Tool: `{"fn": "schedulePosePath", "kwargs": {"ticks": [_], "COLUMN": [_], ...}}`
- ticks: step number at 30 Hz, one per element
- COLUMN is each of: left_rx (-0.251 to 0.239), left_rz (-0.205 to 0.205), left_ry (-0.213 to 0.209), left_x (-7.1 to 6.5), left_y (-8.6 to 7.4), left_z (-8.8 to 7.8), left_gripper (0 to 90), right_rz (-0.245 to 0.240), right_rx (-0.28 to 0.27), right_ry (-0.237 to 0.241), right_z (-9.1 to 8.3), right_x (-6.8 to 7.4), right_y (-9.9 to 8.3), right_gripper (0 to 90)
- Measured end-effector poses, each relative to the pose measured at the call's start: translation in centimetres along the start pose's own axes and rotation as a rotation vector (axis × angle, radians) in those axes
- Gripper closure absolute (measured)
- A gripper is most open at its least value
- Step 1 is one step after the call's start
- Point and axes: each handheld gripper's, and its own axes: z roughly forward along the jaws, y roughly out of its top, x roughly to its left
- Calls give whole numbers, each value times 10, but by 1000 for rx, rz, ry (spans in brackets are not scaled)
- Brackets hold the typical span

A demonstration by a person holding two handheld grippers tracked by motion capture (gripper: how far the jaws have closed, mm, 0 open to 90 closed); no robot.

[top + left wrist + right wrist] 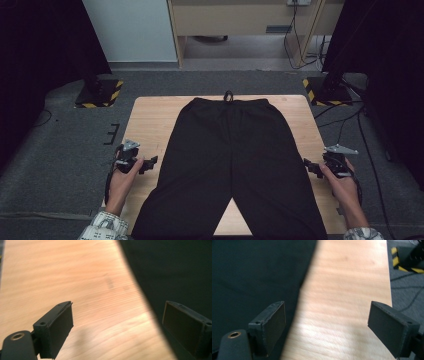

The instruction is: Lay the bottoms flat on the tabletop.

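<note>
Black trousers (pixel 227 165) lie flat on the worktop (pixel 150 125), one claw at each side.

The left claw (pixel 148 164) sits just left of the left trouser leg, its jaws wide apart with nothing between them; in the left gripper view the cloth edge (pixel 175 277) runs just inside its right-hand jaw and bare wood lies under the gap. The right claw (pixel 311 167) sits at the right leg's outer edge, jaws also spread and holding nothing; in the right gripper view the trousers (pixel 257 272) lie by its left-hand jaw, with a striped base (pixel 402 260) far ahead on the floor.
</note>
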Motion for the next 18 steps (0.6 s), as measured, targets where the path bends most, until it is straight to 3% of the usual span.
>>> {"fn": "schedulePosePath", "kwargs": {"ticks": [4, 6, 11, 18], "left_rx": [33, 38, 47, 47], "left_rz": [-29, -32, 12, 1], "left_ry": [45, 57, 73, 81], "left_x": [13, 15, 11, 8], "left_y": [-13, -17, -19, -23], "left_z": [9, 12, 12, 9], "left_gripper": [92, 92, 79, 67], "right_rz": [-7, -10, -12, -2], "right_rx": [42, 32, 33, 29], "right_ry": [-38, -39, -43, -50], "right_z": [8, 9, 8, 5], "right_x": [-2, -3, -3, 0], "right_y": [-10, -11, -12, -15], "right_gripper": [143, 142, 140, 140]}}
